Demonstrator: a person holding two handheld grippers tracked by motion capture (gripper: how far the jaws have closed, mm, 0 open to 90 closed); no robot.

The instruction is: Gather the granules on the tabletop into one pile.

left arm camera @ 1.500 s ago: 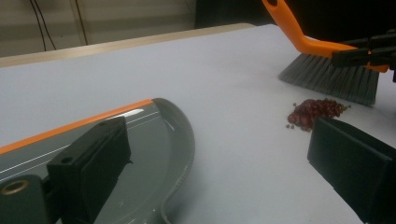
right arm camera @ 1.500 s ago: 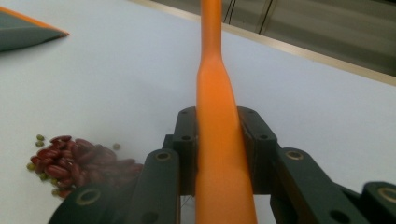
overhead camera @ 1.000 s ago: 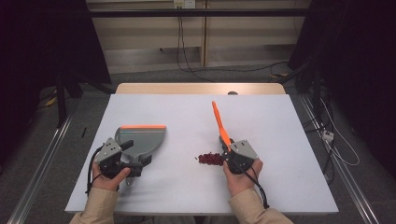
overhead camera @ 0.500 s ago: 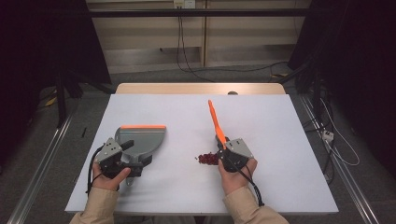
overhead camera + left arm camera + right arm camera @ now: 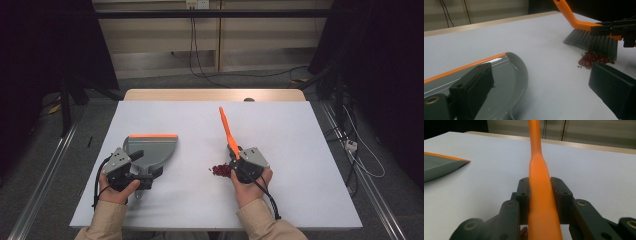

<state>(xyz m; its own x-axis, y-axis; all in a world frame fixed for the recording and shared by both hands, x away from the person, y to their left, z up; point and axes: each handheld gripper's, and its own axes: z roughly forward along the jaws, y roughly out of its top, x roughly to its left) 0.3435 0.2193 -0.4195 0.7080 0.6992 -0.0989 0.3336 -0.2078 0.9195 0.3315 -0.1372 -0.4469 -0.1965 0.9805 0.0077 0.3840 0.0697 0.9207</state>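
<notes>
A grey dustpan (image 5: pixel 150 147) with an orange front lip lies on the white table, at its left. My left gripper (image 5: pixel 142 172) sits at the pan's near edge. In the left gripper view its jaws stand wide apart, one over the pan (image 5: pixel 504 75), with bare table between them. My right gripper (image 5: pixel 235 162) is shut on the orange handle of a hand brush (image 5: pixel 225 125); the pads squeeze the handle (image 5: pixel 539 170) from both sides. The brush's grey bristles (image 5: pixel 591 42) rest right behind a small pile of red beans (image 5: pixel 594 58), which lies left of the right hand (image 5: pixel 220 171).
The white table (image 5: pixel 300 150) has a wooden strip along its far edge (image 5: pixel 215 95). Cables run over the floor behind and to the right of the table (image 5: pixel 350 145). A dark frame post stands at the left (image 5: pixel 65 100).
The right hand has shifted the brush slightly to the left, and the beans have moved a little left with it. The left hand and dustpan have stayed put.
</notes>
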